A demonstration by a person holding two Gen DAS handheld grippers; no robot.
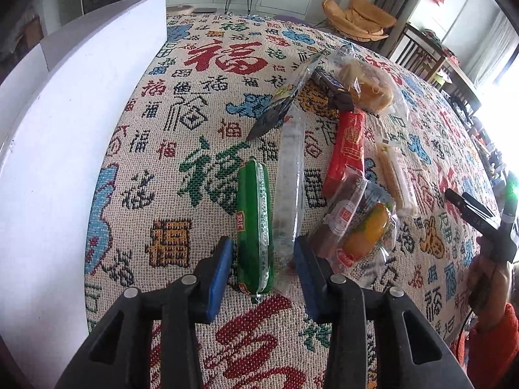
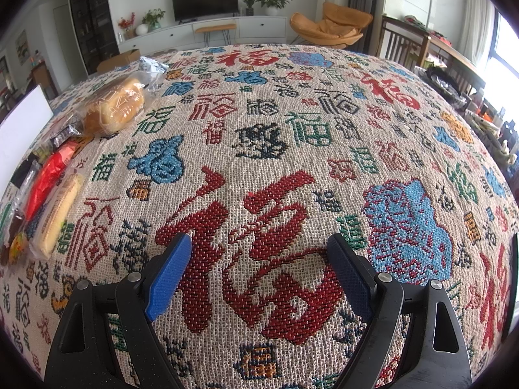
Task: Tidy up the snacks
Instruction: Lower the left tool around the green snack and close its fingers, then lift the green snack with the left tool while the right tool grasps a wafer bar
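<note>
While the green sausage [image 1: 254, 227] lies lengthwise on the patterned tablecloth [image 1: 194, 103], the left tool [image 1: 263, 270] stands spread with its blue pads [image 1: 219, 278] on either side of the sausage's near end, gripping nothing. Whether either pad touches the wrapper is hard to judge from this angle. Just right of the sausage lies a long clear packet [image 1: 292, 178], almost parallel to it and reaching toward the right pad. Right of that packet sits a clear-wrapped snack with an orange filling [image 1: 363, 223], partly over a brownish wrapped piece. Beyond the sausage and to its right lies a red packet [image 1: 348, 146], and further right a pale wafer bar [image 1: 397, 178]. Farther from the sausage, a dark foil packet [image 1: 285, 97] lies at a slant, with a dark chocolate bar [image 1: 334, 87] and a bagged bun [image 1: 369, 87] behind the red packet. Left of the sausage, well apart, a white box wall [image 1: 58, 136] rises along the table edge.

The right tool [image 2: 259, 253] hangs wide open over bare cloth, well to the right of the sausage and holding nothing; in the left wrist view its dark fingers [image 1: 470, 209] show at the far right edge. From the right wrist view the bun [image 2: 113, 107], red packet [image 2: 45, 178] and wafer bar [image 2: 58, 214] line the left edge of the tablecloth [image 2: 292, 129].
</note>
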